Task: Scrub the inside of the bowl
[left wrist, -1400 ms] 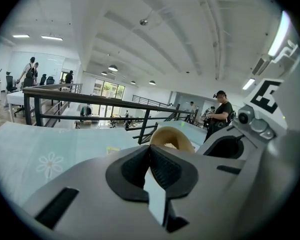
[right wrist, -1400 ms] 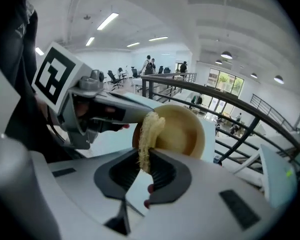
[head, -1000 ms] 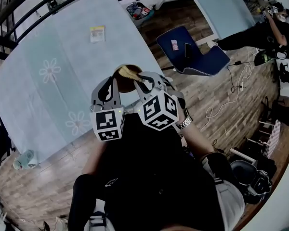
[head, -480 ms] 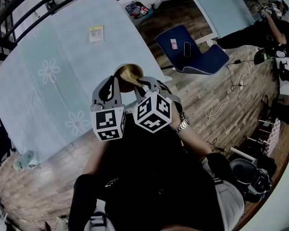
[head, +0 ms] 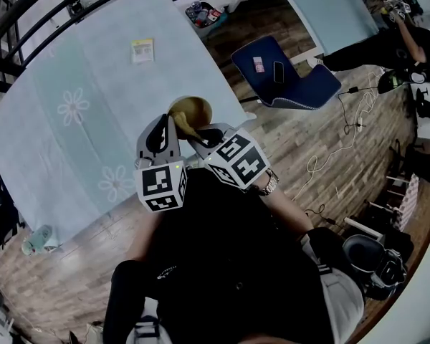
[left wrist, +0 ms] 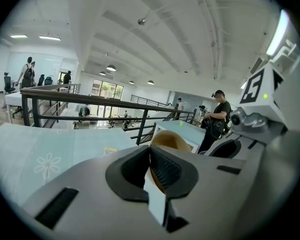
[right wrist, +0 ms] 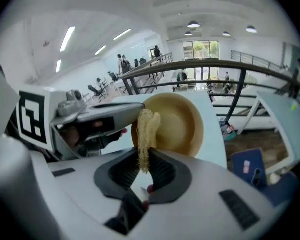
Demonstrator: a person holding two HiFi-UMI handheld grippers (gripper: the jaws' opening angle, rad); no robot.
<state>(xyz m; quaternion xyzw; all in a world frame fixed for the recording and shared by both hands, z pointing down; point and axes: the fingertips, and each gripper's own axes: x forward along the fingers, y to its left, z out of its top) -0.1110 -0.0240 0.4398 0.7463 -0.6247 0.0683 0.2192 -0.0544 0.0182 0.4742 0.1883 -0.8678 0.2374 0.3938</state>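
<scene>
A tan bowl (head: 195, 109) is held near the table's near edge. My left gripper (head: 172, 122) is shut on the bowl's left rim, and the left gripper view shows the bowl (left wrist: 173, 140) wall pinched in that gripper (left wrist: 150, 160). My right gripper (head: 201, 136) is shut on a pale loofah scrubber (head: 188, 129), which lies at the bowl's near rim. In the right gripper view the scrubber (right wrist: 146, 130) sticks up from the right gripper (right wrist: 141, 165), in front of the tilted bowl (right wrist: 179, 124), whose inside faces the camera.
The table (head: 72, 99) has a light blue flowered cloth and a yellow card (head: 142, 49). A blue chair (head: 287, 77) with a phone stands to the right on the wooden floor, near cables (head: 340, 138). A dark railing (head: 29, 9) runs behind the table. A person (head: 387, 45) stands far right.
My right gripper has swung down and tilted, drawing the scrubber from the middle of the bowl toward its near rim. The left gripper and bowl have stayed put.
</scene>
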